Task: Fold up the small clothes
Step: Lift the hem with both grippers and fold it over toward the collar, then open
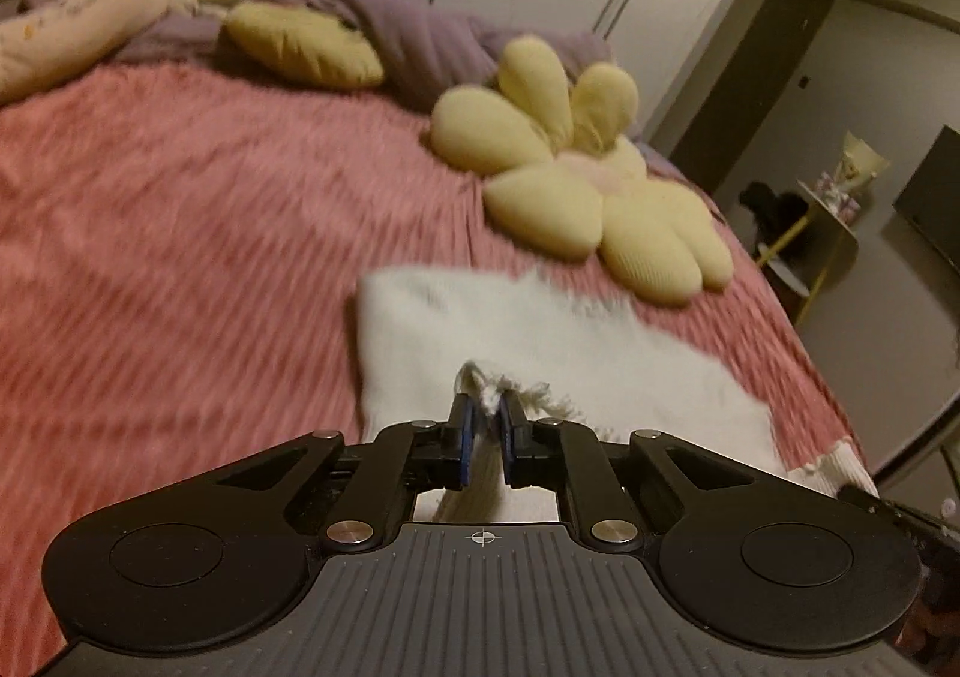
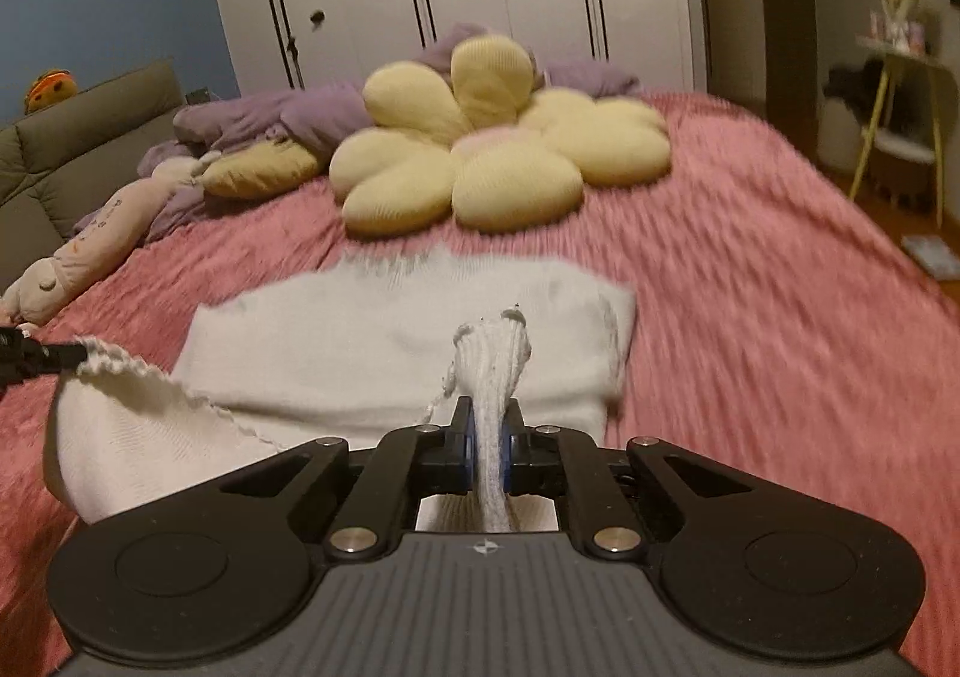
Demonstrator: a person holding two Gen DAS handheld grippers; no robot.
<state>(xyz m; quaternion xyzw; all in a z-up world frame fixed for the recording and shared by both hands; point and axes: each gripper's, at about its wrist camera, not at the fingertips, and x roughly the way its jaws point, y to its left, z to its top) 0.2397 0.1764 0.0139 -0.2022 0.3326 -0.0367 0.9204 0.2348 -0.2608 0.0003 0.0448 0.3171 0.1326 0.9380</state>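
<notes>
Carrying the near edge of the white knit garment (image 2: 372, 341) over its far half is the step you appear to be in, so keep both grippers level with each other and move them forward together. If one gets ahead, the fold line will likely skew. Lift only enough for the raised edge to clear the layer below. The knit looks soft and stretchy, so pull gently or it will drag the lower layer across the fuzzy pink bedspread (image 2: 750, 269). Aim to lay the edge just short of the far hem, near the yellow flower cushion (image 2: 492, 149), before you let go.

Your left gripper (image 1: 486, 419) is clamped on a bunch of the scalloped hem, with a tuft of white yarn poking up between the blue pads. In the right wrist view its black tip holds that hem up at the left, and the cloth sags from it toward the bed. Your right gripper (image 2: 487, 437) is clamped on a thick ridge of ribbed fabric that runs up between its pads and stands above them.

The garment lies on the bedspread directly ahead of both grippers, its far part flat and its near edge raised in your grips. The cushion sits just beyond its far hem. Motion blur hides whether the lower layer is smooth.
</notes>
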